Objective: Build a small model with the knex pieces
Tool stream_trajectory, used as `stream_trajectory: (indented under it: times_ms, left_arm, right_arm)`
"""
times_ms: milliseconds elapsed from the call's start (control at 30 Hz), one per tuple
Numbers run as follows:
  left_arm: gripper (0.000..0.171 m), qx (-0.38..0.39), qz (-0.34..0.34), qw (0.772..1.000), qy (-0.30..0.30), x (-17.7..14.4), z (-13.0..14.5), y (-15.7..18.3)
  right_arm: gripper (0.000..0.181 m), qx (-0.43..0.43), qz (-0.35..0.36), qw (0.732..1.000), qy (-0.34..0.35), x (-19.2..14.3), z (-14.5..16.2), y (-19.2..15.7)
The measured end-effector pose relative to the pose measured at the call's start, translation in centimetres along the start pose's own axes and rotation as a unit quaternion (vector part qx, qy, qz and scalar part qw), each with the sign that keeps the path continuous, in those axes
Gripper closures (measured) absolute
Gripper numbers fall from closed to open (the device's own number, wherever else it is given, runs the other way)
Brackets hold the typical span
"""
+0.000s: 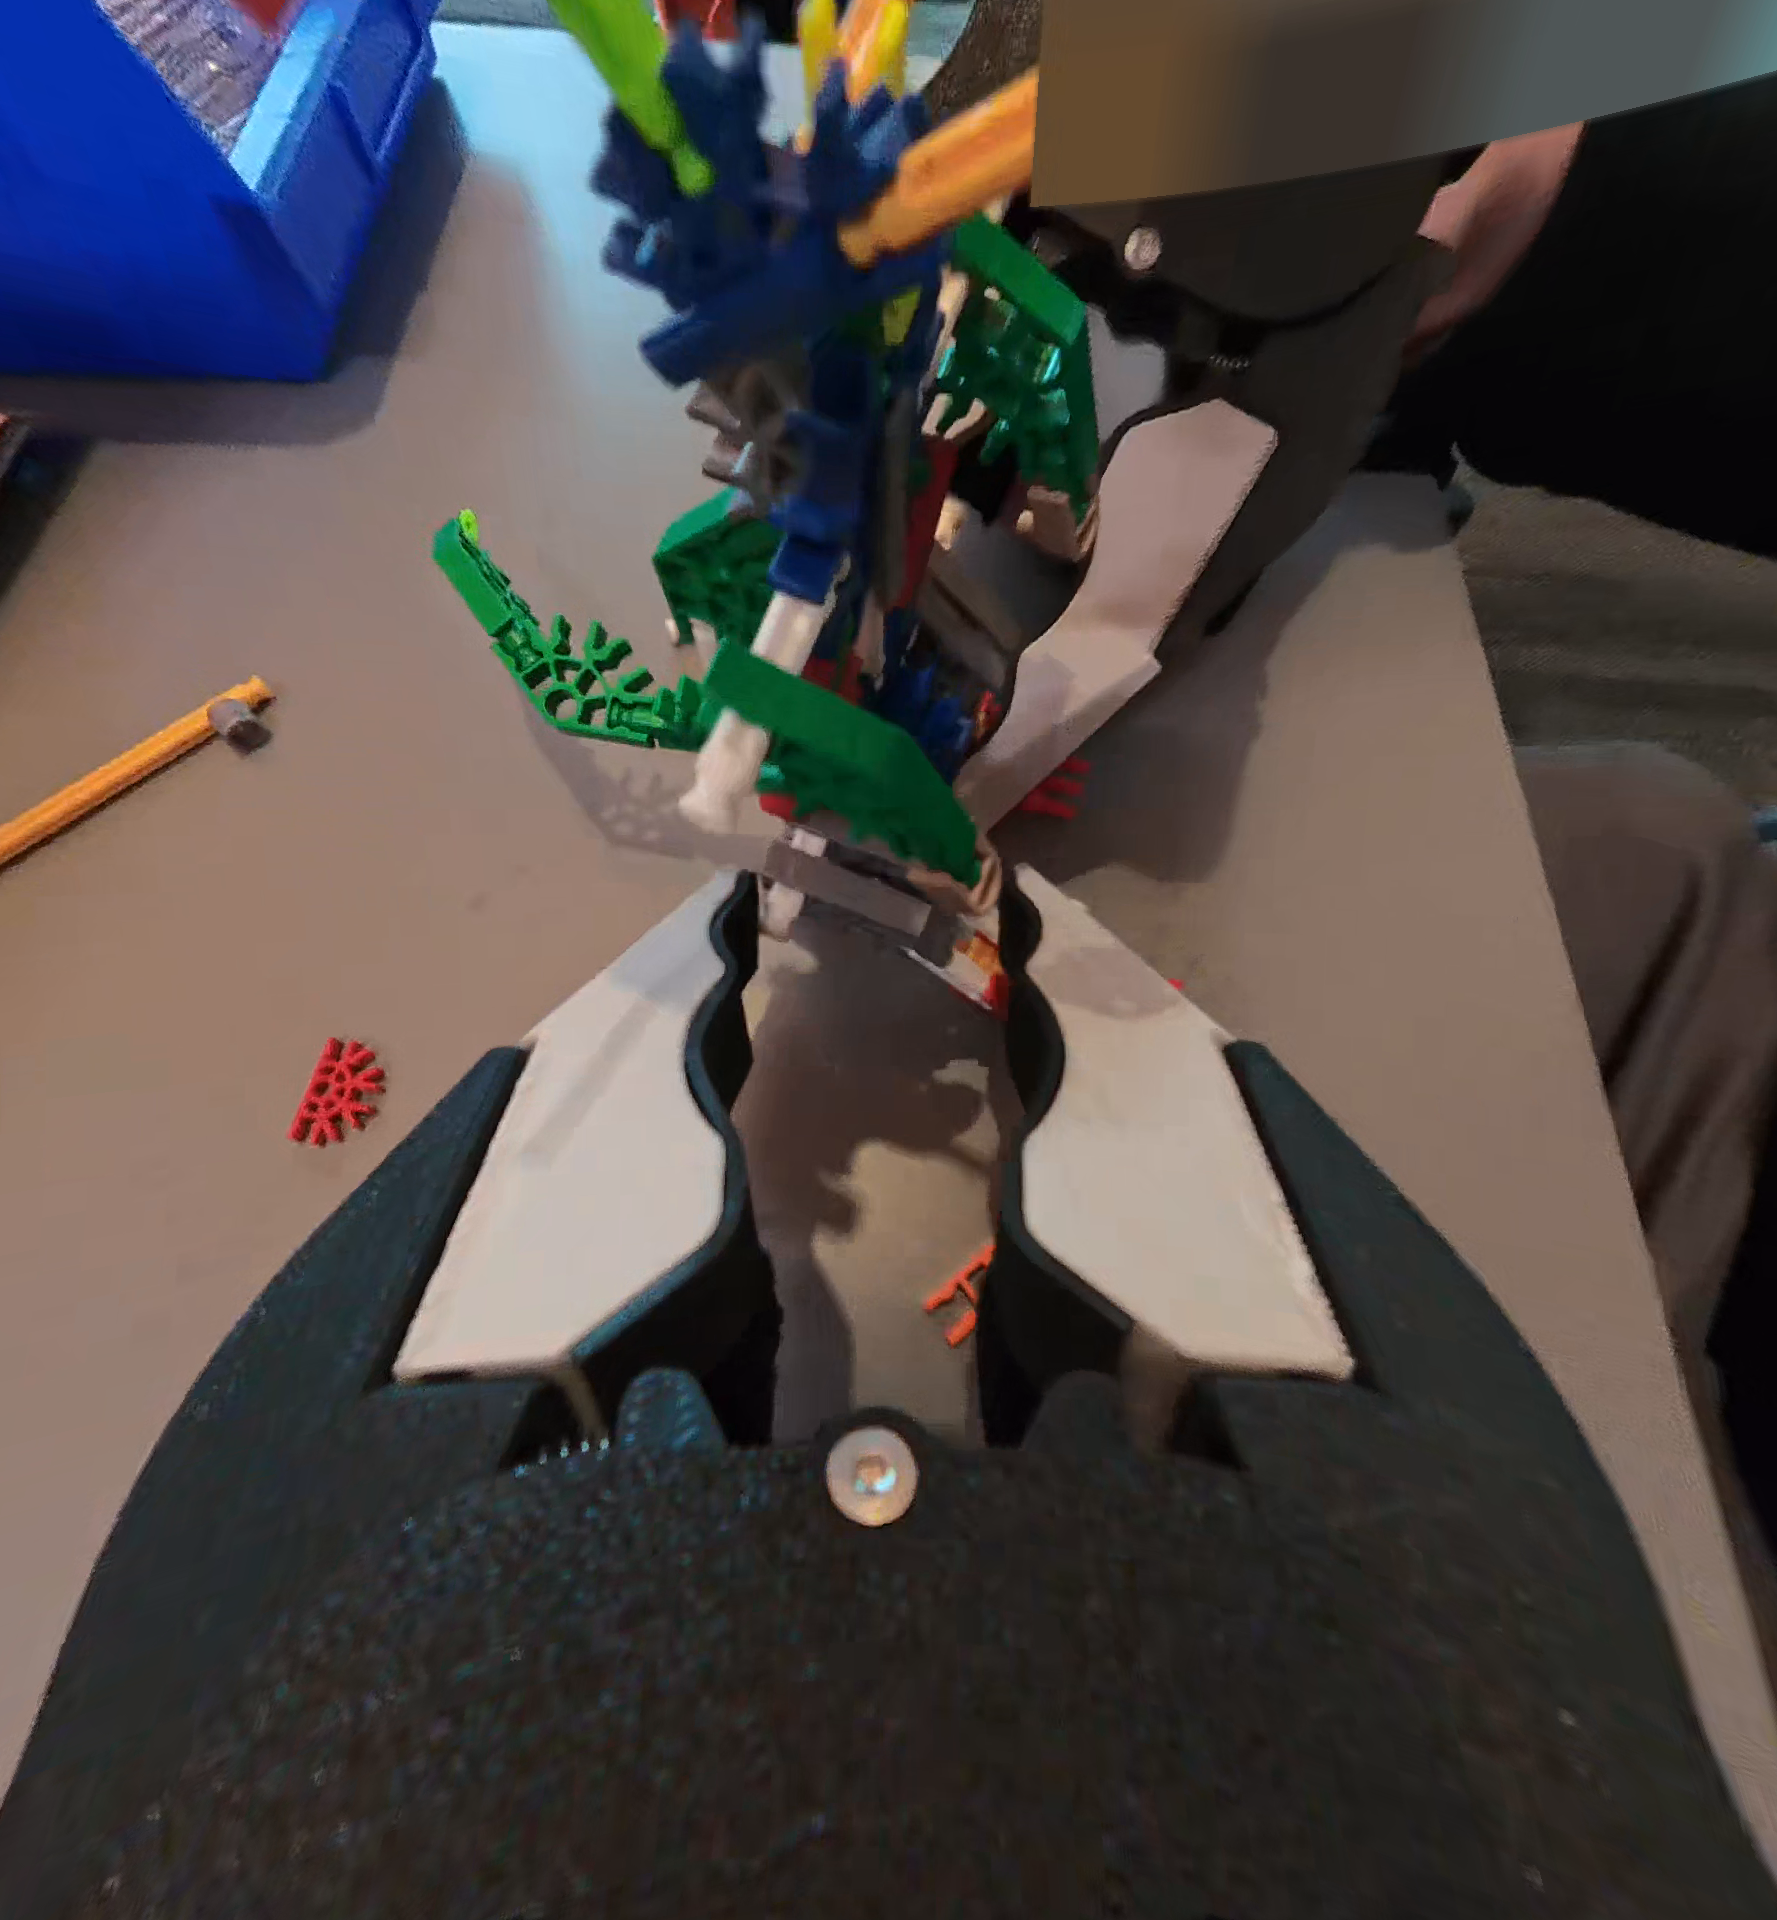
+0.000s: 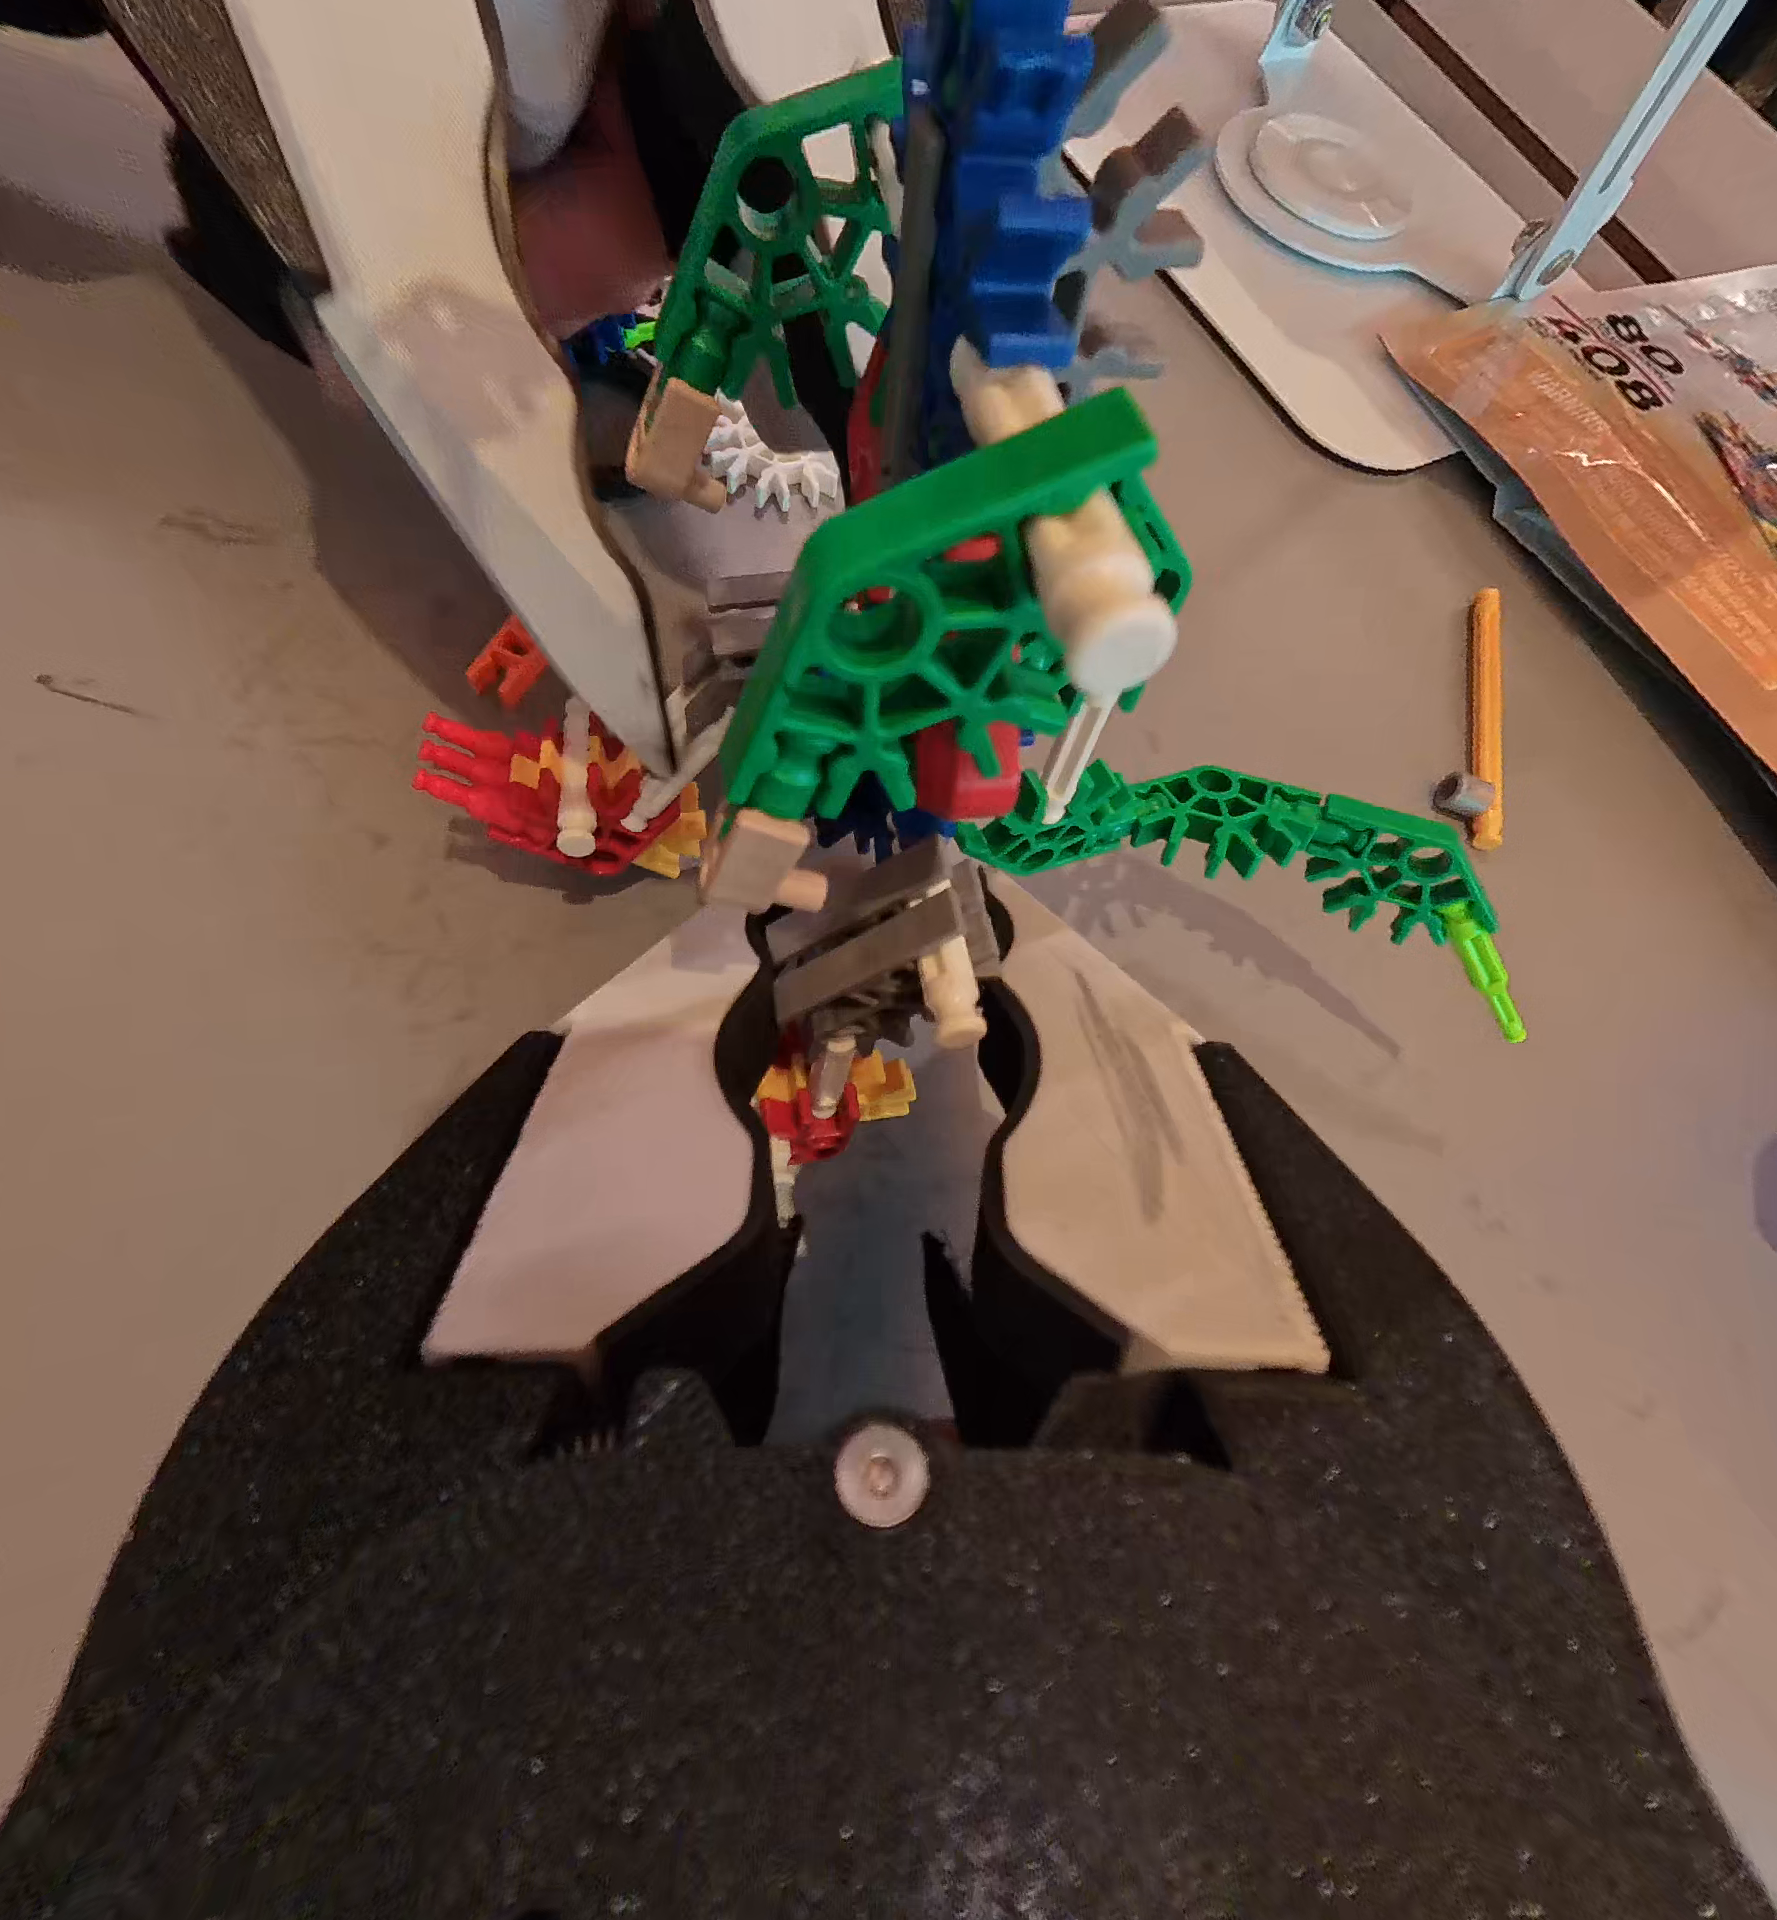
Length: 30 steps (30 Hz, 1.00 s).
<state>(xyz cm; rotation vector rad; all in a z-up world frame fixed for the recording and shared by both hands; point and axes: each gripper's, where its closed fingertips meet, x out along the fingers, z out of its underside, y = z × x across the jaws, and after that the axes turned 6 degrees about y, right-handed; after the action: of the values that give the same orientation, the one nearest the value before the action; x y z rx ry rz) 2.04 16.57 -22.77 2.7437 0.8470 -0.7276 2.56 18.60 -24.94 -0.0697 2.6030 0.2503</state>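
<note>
A construction-toy model (image 1: 842,748) of green panels, blue connectors, white rods and grey pieces stands upright over the grey table (image 1: 396,582). My left gripper (image 1: 879,894) is shut on a grey piece at the model's lower end. My right gripper (image 2: 873,920) is shut on grey pieces (image 2: 884,935) at the model's (image 2: 925,644) base from the opposite side. A green arm with a lime tip (image 2: 1486,966) sticks out sideways. The right gripper also shows in the left wrist view (image 1: 1102,623) and the left gripper in the right wrist view (image 2: 510,488), each close against the model.
A blue bin (image 1: 125,208) stands at the far left. Loose on the table lie an orange rod with a grey connector (image 1: 94,790), a red connector (image 1: 336,1091), a small orange connector (image 1: 962,1299) and a red-yellow cluster (image 2: 572,790). A printed parts bag (image 2: 1694,468) and a white stand (image 2: 1320,177) lie beyond. A person's hand (image 1: 1486,229) is visible. Only a small space, under 4 cm, lies between the two pairs of fingers.
</note>
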Motion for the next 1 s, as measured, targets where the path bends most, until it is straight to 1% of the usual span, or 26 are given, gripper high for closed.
stream_trajectory:
  times_ms: [133, 233, 367, 433, 533, 567, 667, 767, 900, 1000]
  left_arm:
    - [0.131, 0.032, -0.018, 0.999, -0.001, 0.8, -0.2, -0.4]
    - [0.132, 0.058, -0.031, 0.998, 0.004, 0.8, -0.3, -0.3]
    - [0.132, 0.099, -0.054, 0.994, -0.007, 0.9, -0.5, -0.3]
    - [0.132, 0.128, -0.070, 0.989, -0.007, 1.0, -0.7, -0.4]
    - [0.132, 0.150, -0.080, 0.985, -0.002, 1.1, -0.8, -0.5]
    - [0.132, 0.156, -0.086, 0.984, 0.001, 1.1, -0.9, -0.6]
    - [0.132, 0.193, -0.106, 0.975, 0.010, 1.1, -1.1, -0.7]
    - [0.132, 0.225, -0.128, 0.966, 0.021, 1.3, -1.2, -0.7]
    - [0.132, 0.239, -0.139, 0.960, 0.033, 1.4, -1.3, -0.7]
    - [0.133, 0.249, -0.142, 0.957, 0.043, 1.5, -1.4, -0.6]
  right_arm:
    - [0.148, 0.012, -0.007, 1.000, -0.003, 0.0, 0.1, 0.1]
    - [0.147, 0.032, -0.029, 0.999, -0.010, -0.1, 0.4, -0.2]
    - [0.146, 0.060, -0.055, 0.996, -0.026, -0.3, 0.9, -0.7]
    - [0.138, 0.064, -0.063, 0.995, -0.036, -0.4, 1.3, -1.0]
    - [0.136, 0.074, -0.053, 0.996, -0.021, -1.2, 0.8, -0.7]
    - [0.137, 0.074, -0.045, 0.996, -0.015, -1.6, 0.6, -0.4]
    - [0.151, 0.075, -0.034, 0.996, -0.019, -2.2, 0.8, -0.3]
    - [0.159, 0.085, -0.045, 0.995, -0.031, -2.2, 1.5, -0.7]
    - [0.155, 0.092, -0.051, 0.994, -0.042, -2.1, 1.8, -0.8]
    - [0.141, 0.101, -0.049, 0.993, -0.035, -3.4, 1.6, -0.6]
